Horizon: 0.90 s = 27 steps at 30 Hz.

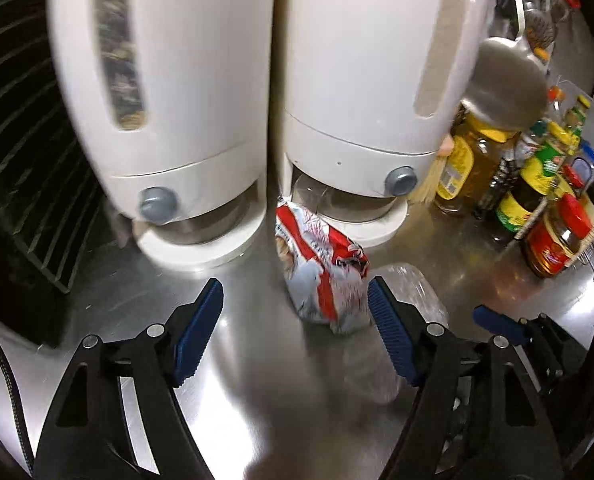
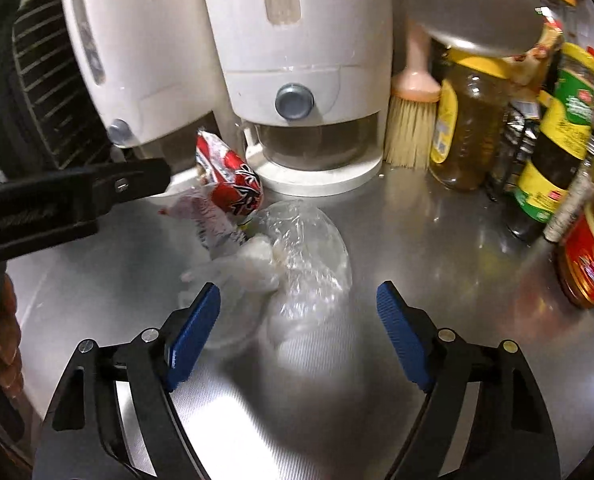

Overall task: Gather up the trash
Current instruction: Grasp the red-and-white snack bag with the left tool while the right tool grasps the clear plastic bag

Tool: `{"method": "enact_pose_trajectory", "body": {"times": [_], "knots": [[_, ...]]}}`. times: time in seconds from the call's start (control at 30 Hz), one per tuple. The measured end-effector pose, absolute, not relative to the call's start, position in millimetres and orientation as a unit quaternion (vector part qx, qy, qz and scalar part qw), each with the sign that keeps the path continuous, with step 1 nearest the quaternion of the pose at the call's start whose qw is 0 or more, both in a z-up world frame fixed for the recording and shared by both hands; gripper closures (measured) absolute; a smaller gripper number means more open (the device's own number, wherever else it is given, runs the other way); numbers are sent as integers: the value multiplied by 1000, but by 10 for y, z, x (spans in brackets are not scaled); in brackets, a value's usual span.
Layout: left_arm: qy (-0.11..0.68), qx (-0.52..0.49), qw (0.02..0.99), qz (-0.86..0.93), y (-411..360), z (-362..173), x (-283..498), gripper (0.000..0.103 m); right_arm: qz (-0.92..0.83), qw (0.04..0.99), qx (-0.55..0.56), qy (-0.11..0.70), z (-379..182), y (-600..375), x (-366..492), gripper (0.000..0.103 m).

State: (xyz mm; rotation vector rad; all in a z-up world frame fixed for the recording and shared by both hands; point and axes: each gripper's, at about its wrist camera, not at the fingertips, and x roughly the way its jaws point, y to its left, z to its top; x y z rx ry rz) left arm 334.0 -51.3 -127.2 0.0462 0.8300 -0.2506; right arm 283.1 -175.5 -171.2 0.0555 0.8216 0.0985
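A crumpled red-and-white snack wrapper (image 1: pixel 323 276) stands on the steel counter (image 1: pixel 257 380) in front of two white dispensers. My left gripper (image 1: pixel 295 294) is open around it: the right pad is close beside the wrapper and the left pad stands well clear. To the wrapper's right lies a crumpled clear plastic bag (image 2: pixel 301 248). My right gripper (image 2: pixel 299 292) is open with the bag's near end between its blue pads, which do not press it. The right wrist view also shows the wrapper (image 2: pixel 229 184) and a black finger of the left gripper (image 2: pixel 133 182) beside it.
Two white dispensers (image 1: pixel 169 120) (image 1: pixel 369 80) stand at the back. Several sauce and oil bottles (image 1: pixel 537 184) crowd the right side, with a pink-handled brush (image 2: pixel 413 120) and a round metal utensil (image 1: pixel 505 84). A black slatted appliance (image 1: pixel 29 160) fills the left. A hand (image 2: pixel 5 340) shows at the left edge.
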Motion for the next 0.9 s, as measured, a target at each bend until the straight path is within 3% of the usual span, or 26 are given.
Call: {"method": "enact_pose_trajectory", "body": {"times": [0.13,0.2,0.3,0.37,0.43,0.73,0.9], "knots": [[429,11,894,-128,-573,-1440,3610,32,53,906,18,420,-1814,-1722,3002,22],[436,-6,888,-143,-584,-1507,3692,31,61,900,20,431,-1879,-1718,3066,31],[443,-13,884,-150,-615,-1567,3720,42,66,898,14,436,-1933,-1703,3080,54],[446,-10,881,-159,-663,-1612,3699,54,73,896,22,437,-1926,-1726,3062,84],[450,1,880,-155,-714,-1633,3667,59,77,896,39,436,-1909,-1786,3018,92],[446,34,884,-135,-799,-1763,3489,65,63,902,44,424,-1800,-2085,2655,97],[452,22,883,-122,-844,-1765,3540,62,62,907,41,415,-1720,-2187,2339,97]]}}
